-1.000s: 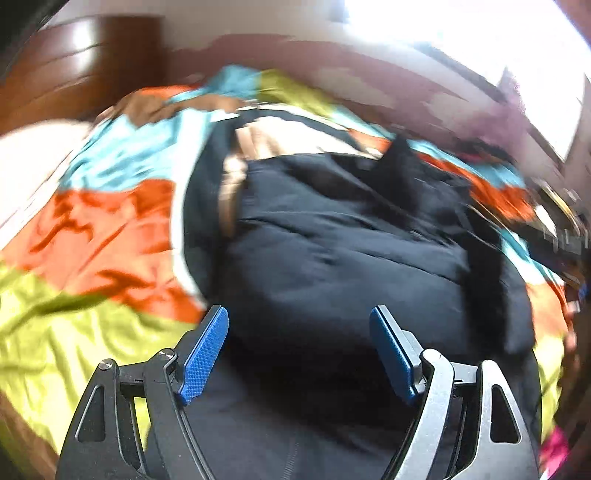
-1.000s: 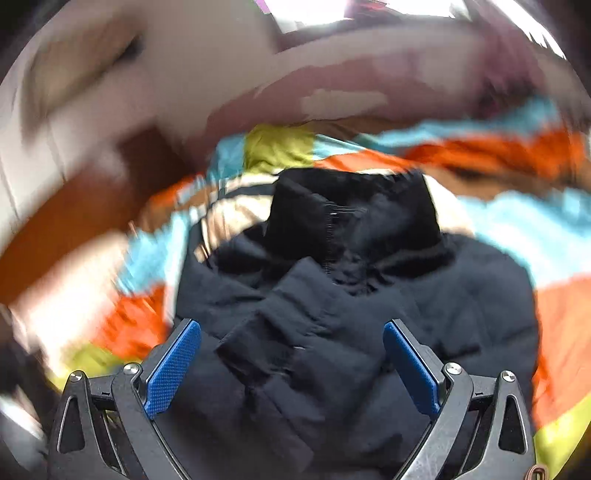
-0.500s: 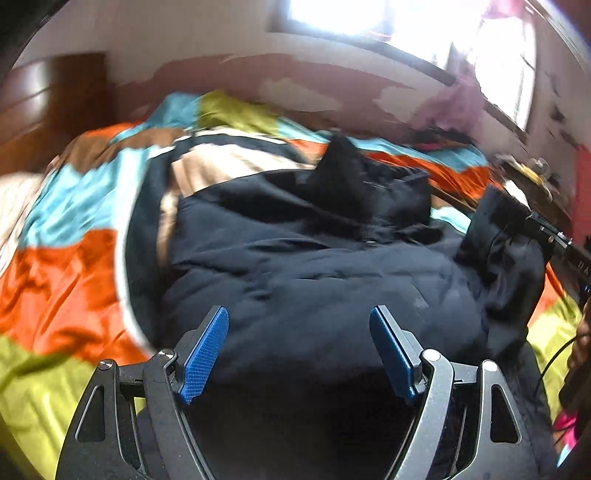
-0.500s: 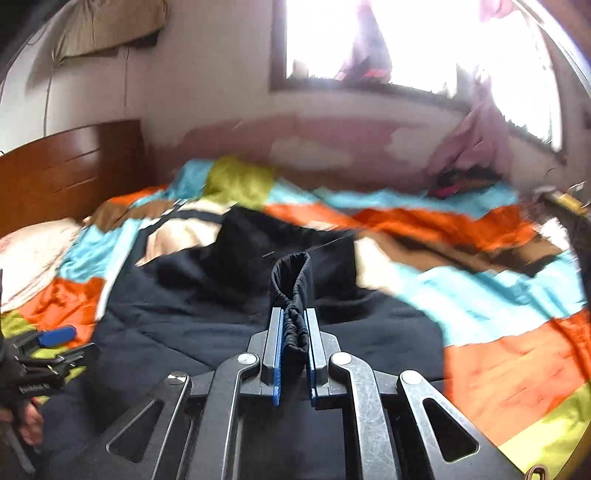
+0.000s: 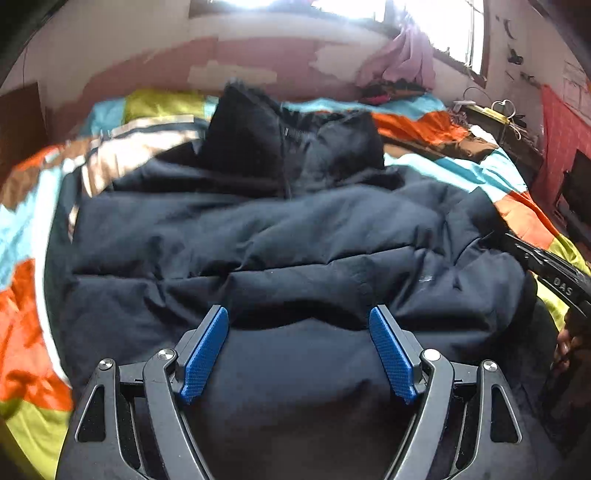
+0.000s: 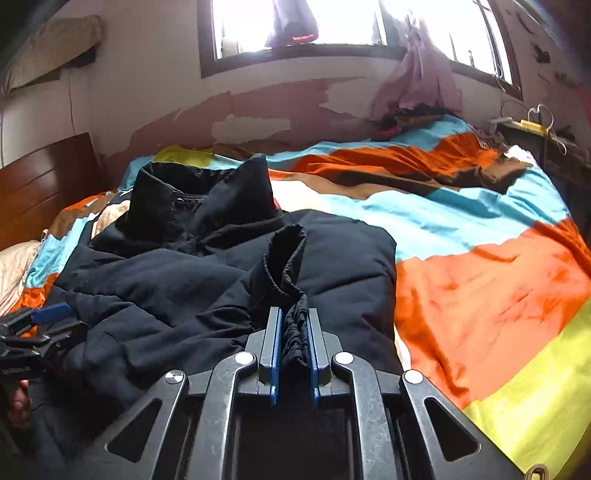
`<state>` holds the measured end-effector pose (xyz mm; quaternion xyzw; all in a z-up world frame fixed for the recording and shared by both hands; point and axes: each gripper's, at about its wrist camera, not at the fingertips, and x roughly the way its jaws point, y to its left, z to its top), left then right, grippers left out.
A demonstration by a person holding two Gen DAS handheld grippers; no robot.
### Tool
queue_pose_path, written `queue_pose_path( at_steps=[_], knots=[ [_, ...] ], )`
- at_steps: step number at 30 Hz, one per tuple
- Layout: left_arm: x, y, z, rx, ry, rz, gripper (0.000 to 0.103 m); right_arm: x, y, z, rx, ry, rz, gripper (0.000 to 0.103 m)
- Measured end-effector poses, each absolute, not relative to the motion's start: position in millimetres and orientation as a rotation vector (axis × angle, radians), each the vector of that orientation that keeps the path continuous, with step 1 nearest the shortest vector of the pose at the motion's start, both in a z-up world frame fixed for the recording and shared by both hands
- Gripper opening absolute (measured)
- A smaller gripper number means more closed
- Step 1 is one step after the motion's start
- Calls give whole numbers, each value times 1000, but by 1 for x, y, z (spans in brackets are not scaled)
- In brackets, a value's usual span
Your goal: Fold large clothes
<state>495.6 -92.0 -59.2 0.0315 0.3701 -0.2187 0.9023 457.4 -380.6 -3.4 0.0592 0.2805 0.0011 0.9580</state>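
So we've got a big black puffer jacket (image 6: pixel 177 280) lying across a bed, on top of a patchwork bedspread (image 6: pixel 480 280) in orange, turquoise, lime and brown. Far left in the right wrist view there's a dark wooden headboard (image 6: pixel 40 184) with a pale pillow (image 6: pixel 14 269) below it.

Our left gripper (image 5: pixel 299 350) sits over the near edge of the jacket with its blue pads spread wide. Fabric lies between and under them, but the pads aren't pressing on anything, so it's holding nothing. You can spot that same gripper at the left edge of the right wrist view, low by the jacket's side.

The jacket's collar (image 6: pixel 207 195) stands up toward the wall, zipper running down the middle.

Moving right, our right gripper (image 6: pixel 293 347) is nearly closed and has the gathered elastic cuff (image 6: pixel 291 254) of a sleeve pinched between its pads. The sleeve end sticks up and forward out of the gripper, over the jacket's body.

Past that it's open bedspread out to the right, with a bright window (image 6: pixel 332 26) above and some pinkish cloth (image 6: pixel 421 77) hanging by the sill.
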Motion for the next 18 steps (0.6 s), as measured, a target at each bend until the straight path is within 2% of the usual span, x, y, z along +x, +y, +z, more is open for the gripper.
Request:
queue_pose_path(
  at_steps=[11, 15, 16, 17, 18],
  knots=[
    [515, -106, -85, 118, 855, -404, 80, 466, -386, -17, 145, 611, -18, 16],
    [521, -105, -66, 92, 1012, -348, 81, 472, -381, -10, 102, 701, -49, 20],
    [520, -103, -59, 71, 1043, -352, 81, 469, -380, -5, 95, 710, -44, 22],
    [515, -98, -48, 33, 1062, -370, 81, 464, -379, 3, 91, 715, -34, 30],
    [510, -93, -40, 6, 1072, -378, 81, 456, -378, 13, 84, 715, -25, 46]
  ],
)
